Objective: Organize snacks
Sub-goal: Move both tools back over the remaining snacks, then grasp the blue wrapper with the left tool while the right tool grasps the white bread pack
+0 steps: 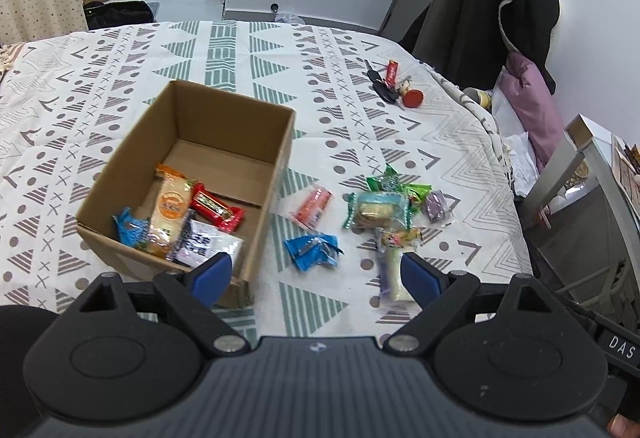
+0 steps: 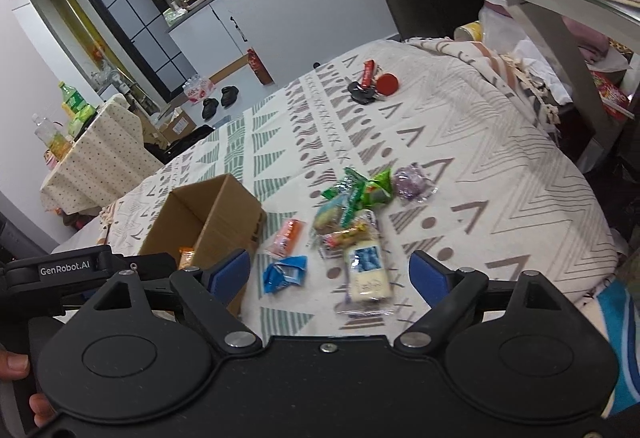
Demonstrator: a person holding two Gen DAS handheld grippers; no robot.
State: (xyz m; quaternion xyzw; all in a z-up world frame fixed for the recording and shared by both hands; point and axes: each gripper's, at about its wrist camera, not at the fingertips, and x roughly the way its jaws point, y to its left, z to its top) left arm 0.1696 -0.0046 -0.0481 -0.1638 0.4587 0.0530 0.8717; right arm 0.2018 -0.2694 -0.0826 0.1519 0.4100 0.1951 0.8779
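Snacks in crinkly wrappers lie in two groups: some already inside the open brown cardboard box (image 1: 188, 174), the others loose on the patterned tabletop (image 1: 360, 86) just beside it. The loose heap overlaps — the long clear-wrapped white bar (image 2: 366, 274) lies under a small yellow packet (image 2: 348, 236), so a grasp there may drag neighbours or slip on the film. The blue foil packet (image 1: 312, 251) lies close to the box wall. Both tongs are wide open and hold nothing: the left tongs (image 1: 316, 274) hover low near the box corner, and the right tongs (image 2: 330, 274) hover above the bar.
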